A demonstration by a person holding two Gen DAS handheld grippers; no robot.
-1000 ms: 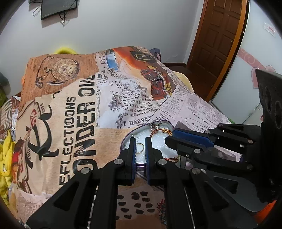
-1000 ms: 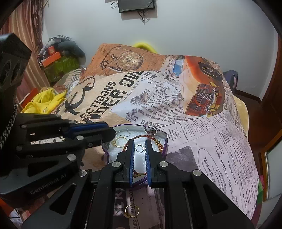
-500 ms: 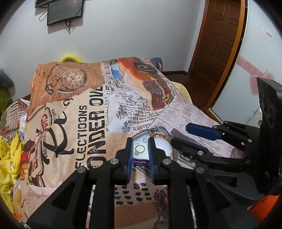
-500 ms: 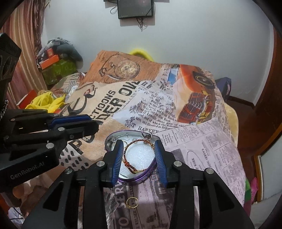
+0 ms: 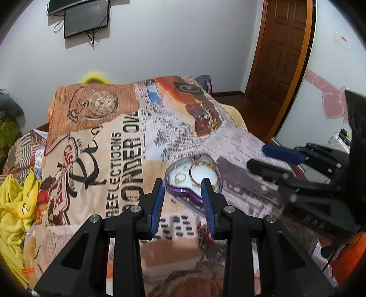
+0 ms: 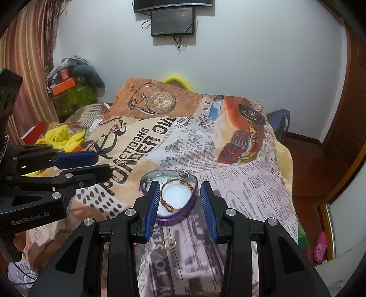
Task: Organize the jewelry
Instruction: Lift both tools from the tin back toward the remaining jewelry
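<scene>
A purple heart-shaped box (image 5: 183,195) (image 6: 183,213) lies open on the printed bedspread. In it lie a gold and red bracelet (image 5: 202,163) (image 6: 180,182) and a gold ring (image 5: 180,177). My left gripper (image 5: 183,201) is open and empty, raised just short of the box. My right gripper (image 6: 179,205) is open and empty, its fingers either side of the box from above. A loose gold ring (image 6: 169,242) lies on the bedspread in front of the box. A red beaded piece (image 5: 203,235) lies near my left gripper's right finger.
The bedspread (image 5: 114,141) covers the whole bed. Yellow cloth (image 5: 13,210) is heaped at the left edge. A wooden door (image 5: 283,52) stands at the right. A screen (image 6: 172,21) hangs on the far wall. Boxes and clothes (image 6: 71,91) are piled in the left corner.
Both grippers have opened and pulled back and up from the box. The bracelet and the ring now lie in the box, free of the fingers.
</scene>
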